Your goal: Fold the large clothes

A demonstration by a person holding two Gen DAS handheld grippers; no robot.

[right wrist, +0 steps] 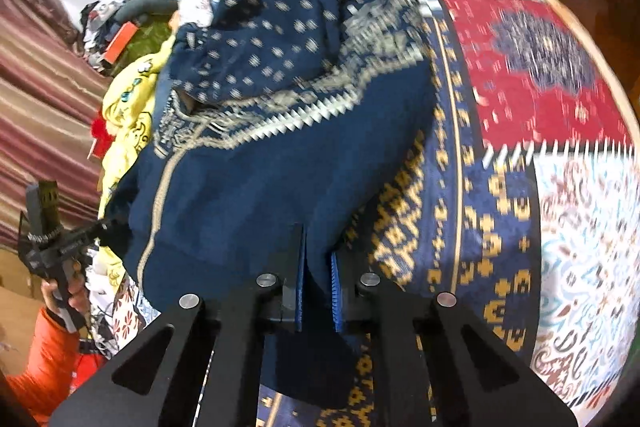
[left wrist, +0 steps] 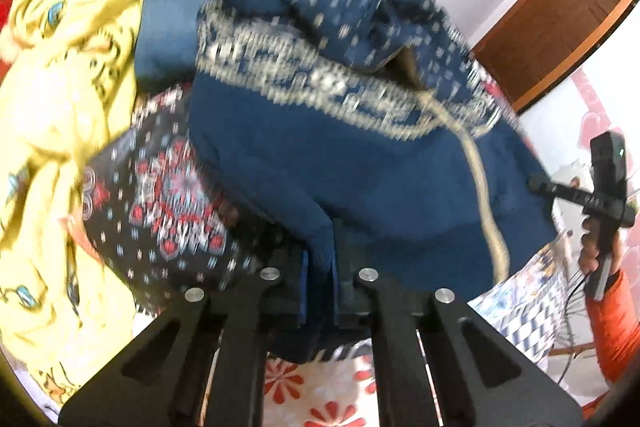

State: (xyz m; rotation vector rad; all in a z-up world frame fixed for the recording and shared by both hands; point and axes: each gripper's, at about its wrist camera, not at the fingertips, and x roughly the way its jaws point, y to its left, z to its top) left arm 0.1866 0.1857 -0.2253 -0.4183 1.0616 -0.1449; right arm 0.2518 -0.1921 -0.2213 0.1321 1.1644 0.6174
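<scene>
A navy knitted sweater point(left wrist: 320, 155) with a cream patterned band and a cream zip line lies on a patterned bedspread. My left gripper point(left wrist: 318, 259) is shut on the sweater's lower hem, blue cloth pinched between its pads. In the right wrist view the same sweater point(right wrist: 280, 179) spreads toward the upper left, and my right gripper point(right wrist: 318, 263) is shut on another part of its hem. Each gripper shows in the other's view: the right one point(left wrist: 536, 183) at that frame's right edge, the left one point(right wrist: 105, 226) at this frame's left edge, both held by hands in orange sleeves.
A yellow printed garment point(left wrist: 60, 107) and a dark floral one point(left wrist: 160, 219) lie left of the sweater. The patchwork bedspread point(right wrist: 540, 107) fills the right. A wooden door point(left wrist: 560, 27) stands at the back right, and striped fabric point(right wrist: 36, 107) lies at the left.
</scene>
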